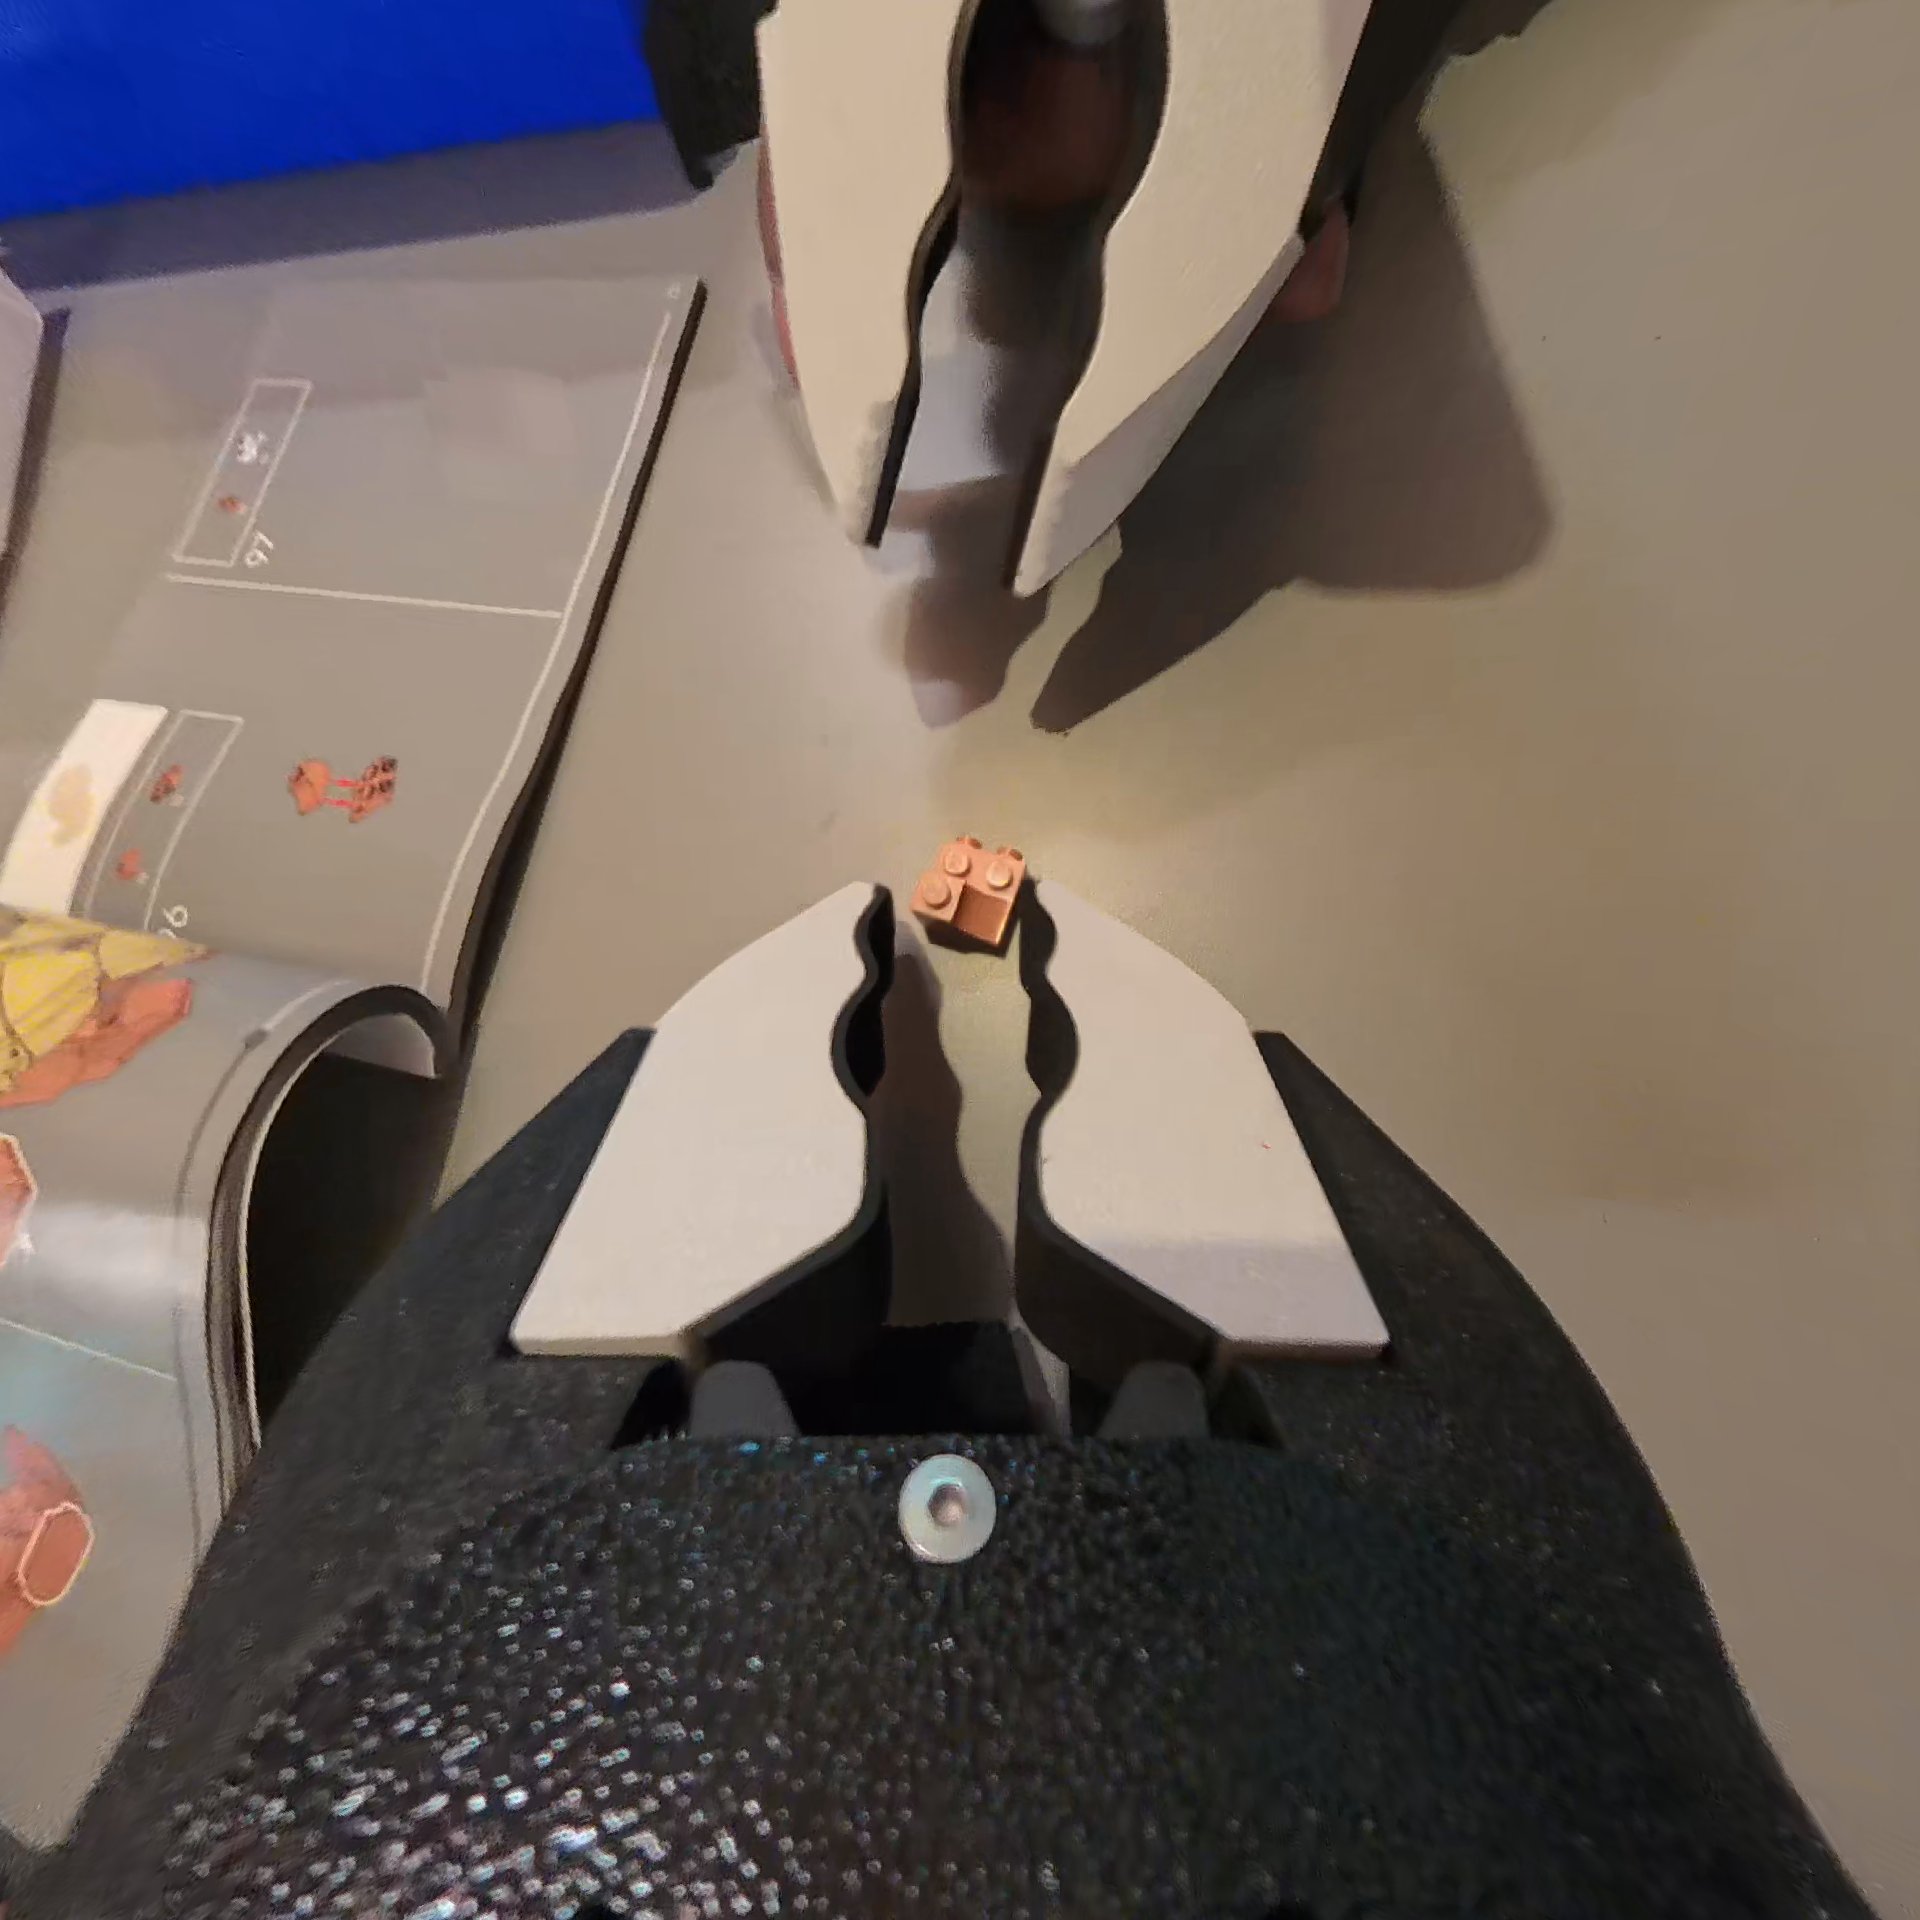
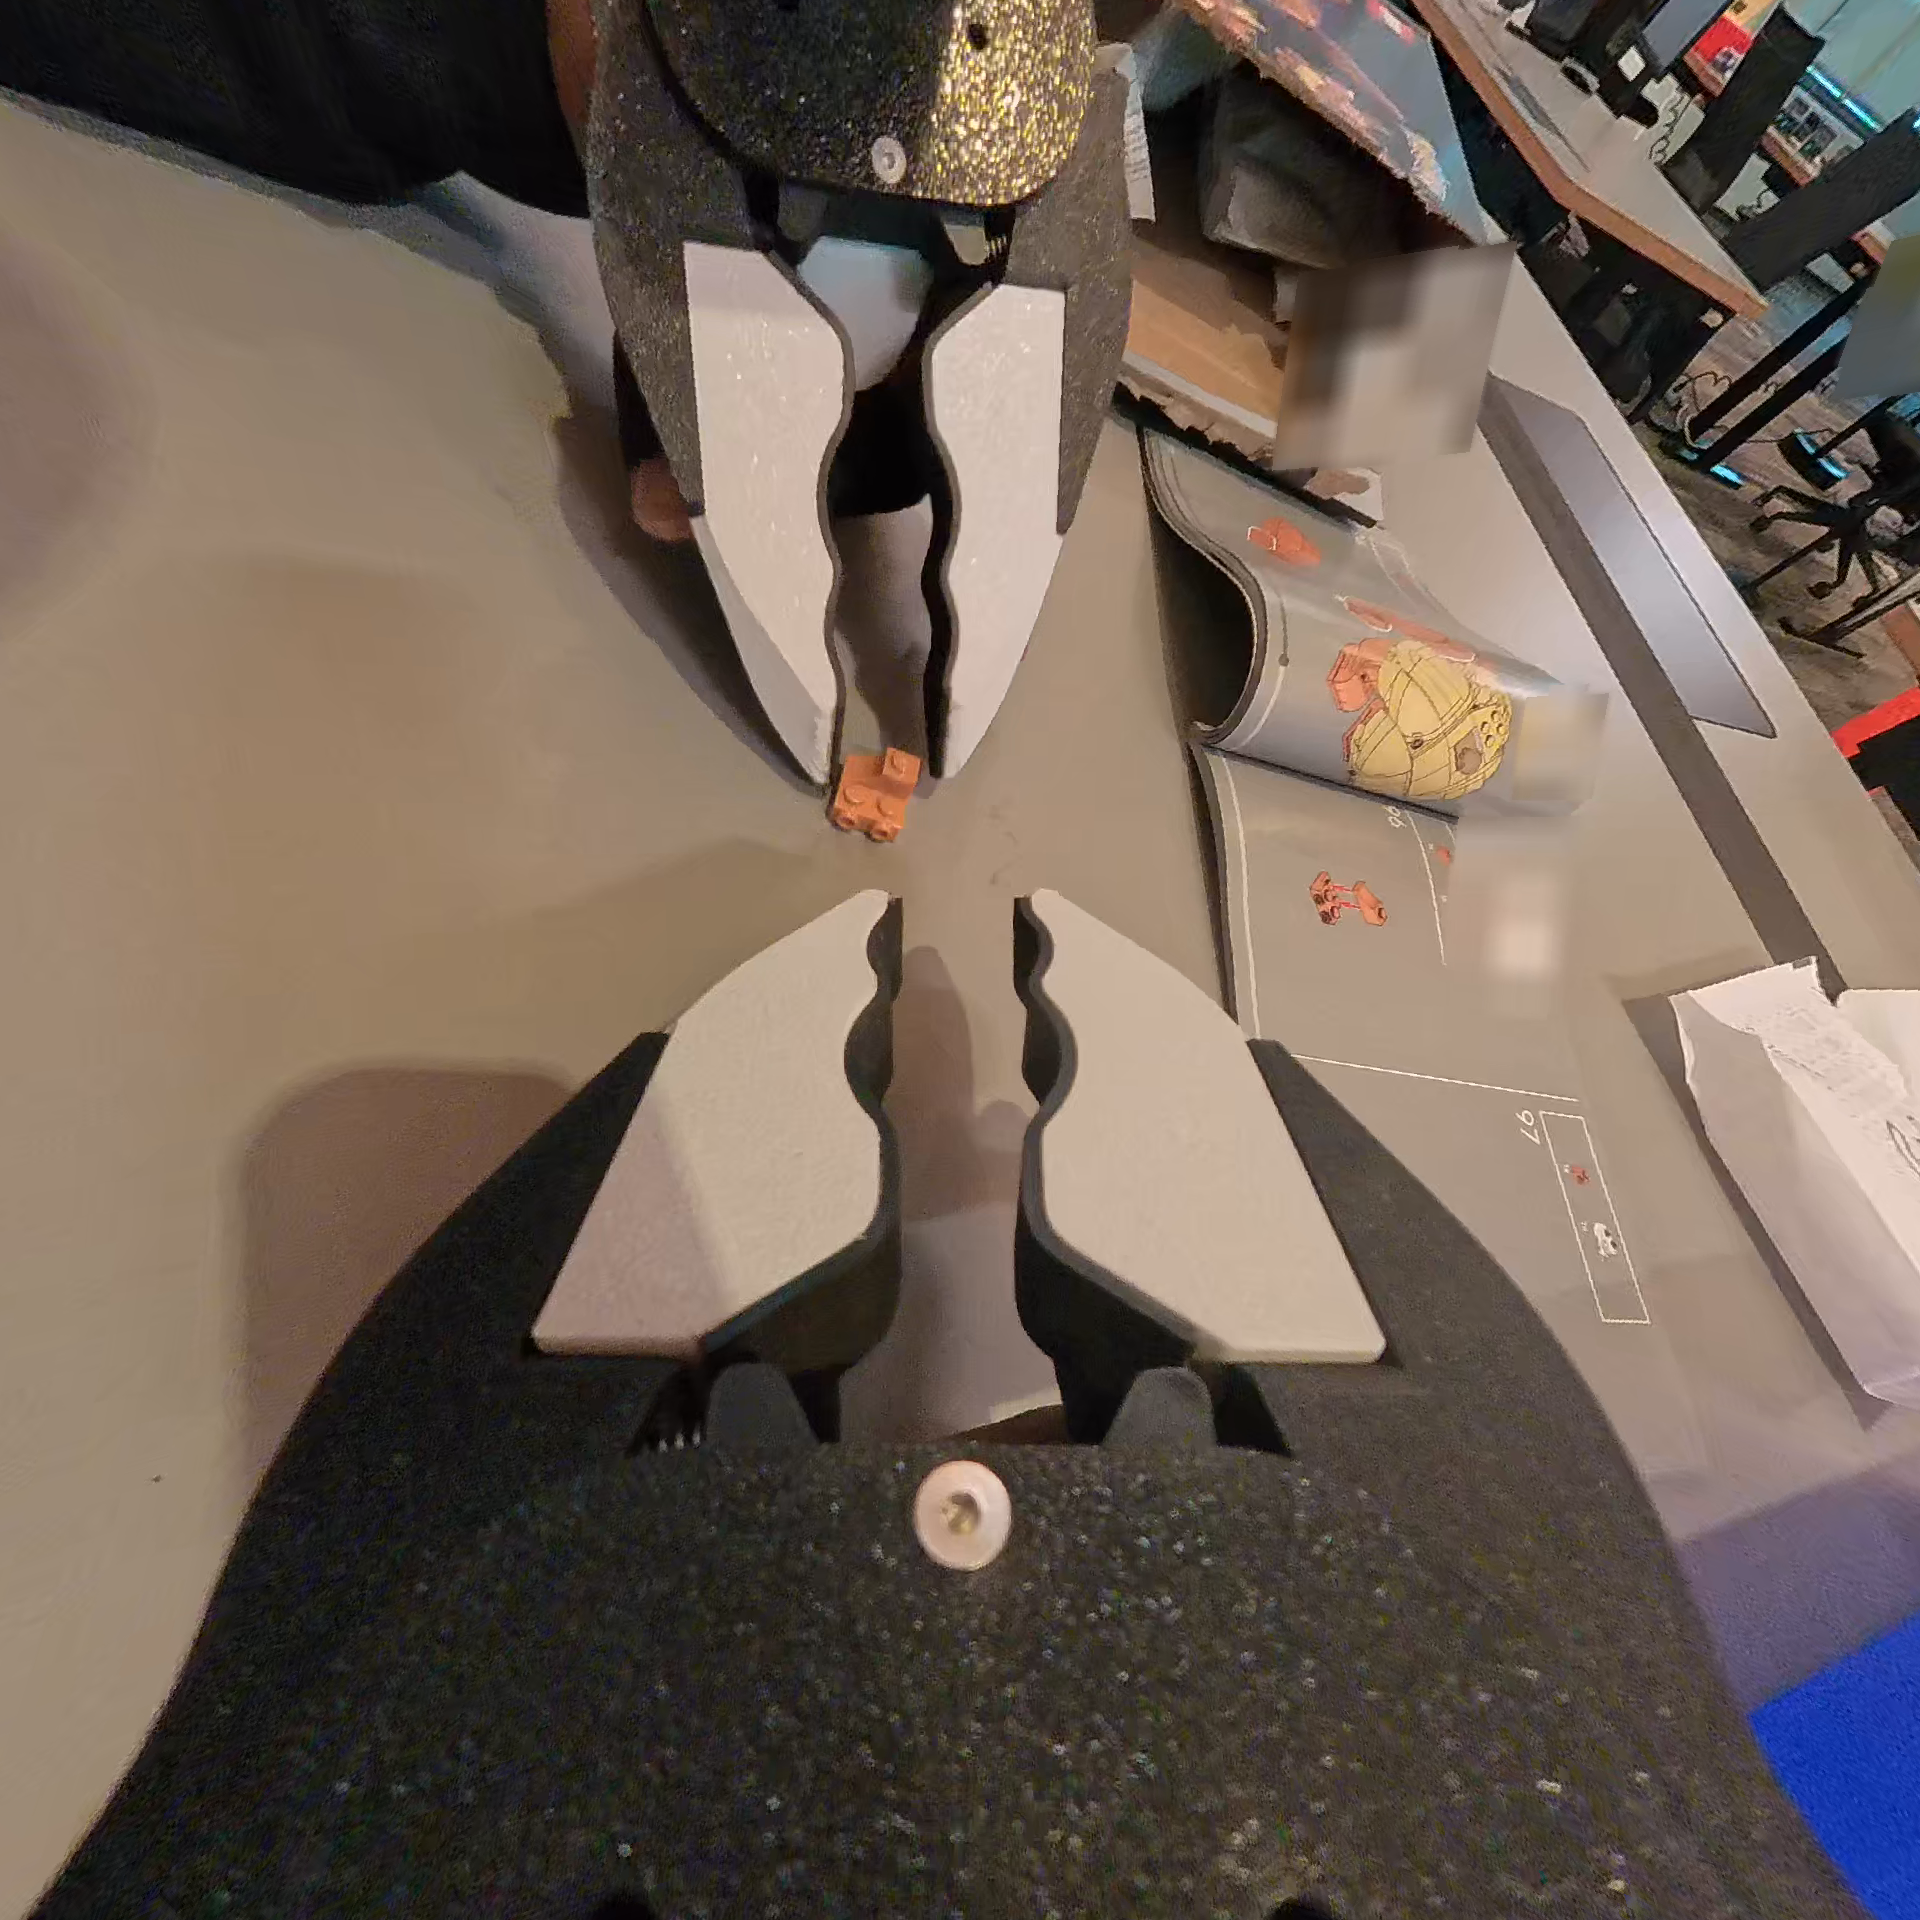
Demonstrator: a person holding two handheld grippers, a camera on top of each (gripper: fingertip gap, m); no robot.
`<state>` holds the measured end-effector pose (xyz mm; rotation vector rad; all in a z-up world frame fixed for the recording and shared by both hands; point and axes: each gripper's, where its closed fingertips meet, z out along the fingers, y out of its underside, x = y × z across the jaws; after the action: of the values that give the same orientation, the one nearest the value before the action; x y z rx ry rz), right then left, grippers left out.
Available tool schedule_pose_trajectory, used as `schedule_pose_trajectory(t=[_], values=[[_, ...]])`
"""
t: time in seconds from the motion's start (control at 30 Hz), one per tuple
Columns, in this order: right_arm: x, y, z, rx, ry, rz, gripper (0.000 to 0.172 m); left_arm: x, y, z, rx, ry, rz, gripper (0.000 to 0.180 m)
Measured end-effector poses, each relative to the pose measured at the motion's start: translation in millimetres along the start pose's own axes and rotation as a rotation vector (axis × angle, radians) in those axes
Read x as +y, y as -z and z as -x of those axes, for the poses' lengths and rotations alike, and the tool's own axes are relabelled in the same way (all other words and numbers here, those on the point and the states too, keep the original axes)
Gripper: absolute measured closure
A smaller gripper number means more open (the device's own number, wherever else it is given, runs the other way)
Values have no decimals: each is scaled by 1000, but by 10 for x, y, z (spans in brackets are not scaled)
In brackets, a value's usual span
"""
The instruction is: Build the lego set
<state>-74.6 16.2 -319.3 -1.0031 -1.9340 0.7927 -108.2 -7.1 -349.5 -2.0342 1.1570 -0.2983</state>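
In the left wrist view, the left gripper (image 1: 961, 894) stood partly open and held nothing; the small orange studded plastic brick (image 1: 966, 902) lay at mid-frame on the grey matte table (image 1: 1455, 831), just beyond its tips and nearer the right fingertip (image 1: 1060, 904). A sound grasp would likely need centring first. In the right wrist view, the right gripper (image 2: 956, 904) was likewise parted and bare, the brick (image 2: 875, 792) above centre, an open grey instruction booklet (image 2: 1351, 935) at right, desks at upper right.
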Motion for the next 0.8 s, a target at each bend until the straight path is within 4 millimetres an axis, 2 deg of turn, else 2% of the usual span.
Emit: schedule_pose_trajectory(t=[0.13,0.43,0.57,0.8], values=[[3,1,-12,3,-7,1,152,27,17,52,-15,19,4,154],[13,-11,-17,14,-1,10,152,39,30,341,-200,8,10,154],[19,-20,-9,22,15,18,153,31,34,408,-252,3,5,154],[-1,2,-58,38,-19,-8,155,-135,143,557,-345,68,-144,159]])
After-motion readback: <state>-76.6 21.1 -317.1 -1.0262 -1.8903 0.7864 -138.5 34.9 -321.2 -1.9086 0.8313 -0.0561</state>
